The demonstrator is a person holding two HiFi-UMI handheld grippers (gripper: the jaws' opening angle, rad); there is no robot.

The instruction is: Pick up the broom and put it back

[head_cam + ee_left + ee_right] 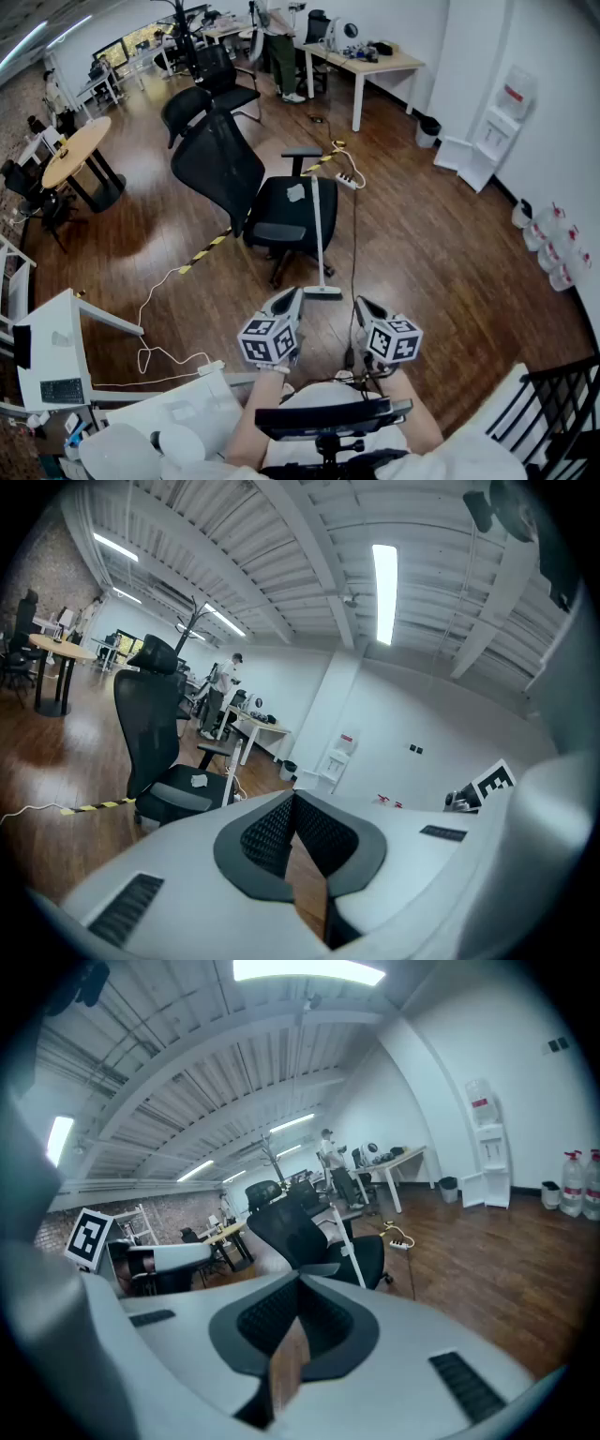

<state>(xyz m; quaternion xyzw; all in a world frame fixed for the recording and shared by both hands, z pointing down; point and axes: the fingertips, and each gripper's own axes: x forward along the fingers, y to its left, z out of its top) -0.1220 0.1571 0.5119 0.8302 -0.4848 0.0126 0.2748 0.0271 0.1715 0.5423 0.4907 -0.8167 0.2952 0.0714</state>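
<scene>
A broom with a white handle (pixel 319 230) leans upright against the seat of a black office chair (pixel 220 164), its flat head (pixel 322 292) resting on the wood floor. My left gripper (pixel 293 294) and right gripper (pixel 360 303) are held side by side just short of the broom head, both pointing toward it, apart from it. In the left gripper view the gripper (pixel 292 797) has its jaws closed together with nothing between them, and the broom handle (pixel 233 768) stands far ahead. The right gripper (pixel 298 1281) is likewise shut and empty, with the broom handle (pixel 348 1246) beyond it.
A white power strip and cables (pixel 348 180) lie behind the chair, and yellow-black tape (pixel 211 246) runs across the floor. A white desk (pixel 56 342) stands at the lower left, a black railing (pixel 562 394) at the lower right. More chairs and tables fill the back.
</scene>
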